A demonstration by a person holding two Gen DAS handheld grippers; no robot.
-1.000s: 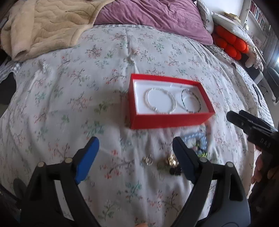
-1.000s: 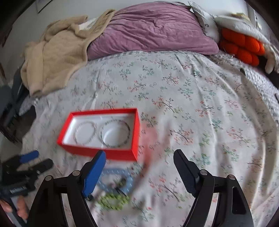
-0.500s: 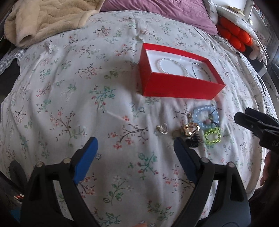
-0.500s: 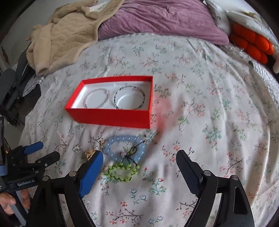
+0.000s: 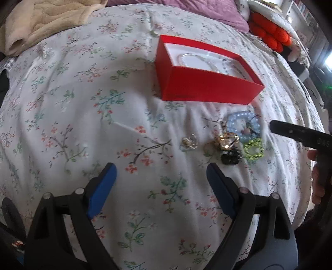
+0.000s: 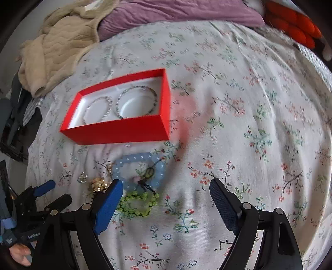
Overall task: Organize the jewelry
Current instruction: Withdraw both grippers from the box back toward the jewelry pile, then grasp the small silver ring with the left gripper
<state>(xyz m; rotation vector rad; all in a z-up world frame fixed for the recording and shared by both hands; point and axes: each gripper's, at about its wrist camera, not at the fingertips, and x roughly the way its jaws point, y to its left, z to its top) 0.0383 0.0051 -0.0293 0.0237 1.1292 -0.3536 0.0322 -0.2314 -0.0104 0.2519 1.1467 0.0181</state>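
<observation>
A red box (image 5: 209,87) (image 6: 118,128) with a white lining lies on the floral bedspread and holds a silver bracelet (image 6: 97,111) and a dark beaded bracelet (image 6: 136,101). In front of it lie a pale blue bead bracelet (image 6: 139,172) (image 5: 242,124), a green bead bracelet (image 6: 137,204) (image 5: 253,150), a gold piece (image 5: 226,141), a small silver piece (image 5: 188,143) and a black piece (image 5: 231,157). My left gripper (image 5: 160,180) is open and empty, left of and nearer than the pile. My right gripper (image 6: 166,197) is open and empty over the green bracelet.
A beige blanket (image 6: 58,47) and a purple duvet (image 6: 176,12) lie at the bed's far end. Orange cushions (image 5: 269,33) sit at the far right. The right gripper shows at the right edge of the left wrist view (image 5: 300,135).
Both grippers have pulled back and dropped lower toward the bed, so the loose pile now shows in full. Both stay open and empty. The jewelry has not moved.
</observation>
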